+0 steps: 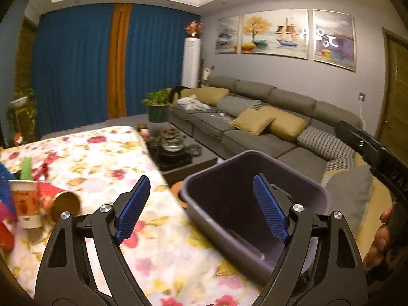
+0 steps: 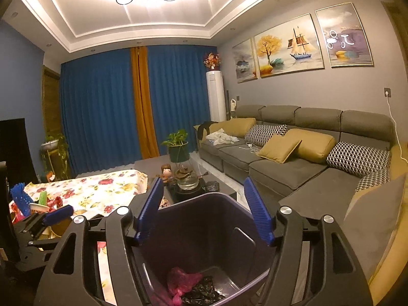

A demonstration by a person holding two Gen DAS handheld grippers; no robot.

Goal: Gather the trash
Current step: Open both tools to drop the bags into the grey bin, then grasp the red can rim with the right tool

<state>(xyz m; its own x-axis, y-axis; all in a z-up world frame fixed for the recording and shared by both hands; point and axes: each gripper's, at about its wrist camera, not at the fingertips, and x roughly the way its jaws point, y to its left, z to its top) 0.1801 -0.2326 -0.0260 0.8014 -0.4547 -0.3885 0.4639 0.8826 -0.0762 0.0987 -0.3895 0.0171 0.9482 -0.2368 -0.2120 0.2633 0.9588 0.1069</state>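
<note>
A: Starting at our left gripper (image 1: 201, 205): its ribbed blue pads (image 1: 132, 207) stand wide apart with nothing between them, one over the tablecloth, the other over the bin's mouth.

B: And our right gripper (image 2: 204, 209) is spread too, hanging empty above the bin (image 2: 204, 232). Its pads carry the same fine ridging on black arms with round metal pins.

A: Inside the bin, a smooth dark purple plastic tub with rounded corners, we see a crumpled pink bag (image 2: 182, 284) and crinkled black wrapping (image 2: 204, 293) lying on the bottom.

B: On the flowered tablecloth (image 1: 107, 158), at the left, a white paper cup (image 1: 25, 204) with an orange printed band stands upright; the print is too blurred for us to read. Touching it, a brown paper cup (image 1: 65, 204) lies on its side, mouth toward us.

A: The only lettering we can make out is raised letters, "DAS", on the black handle (image 1: 394, 178) at the right edge.

B: Farther off, a grey fabric sofa (image 2: 293, 163) carries mustard cushions and houndstooth ones.
</note>
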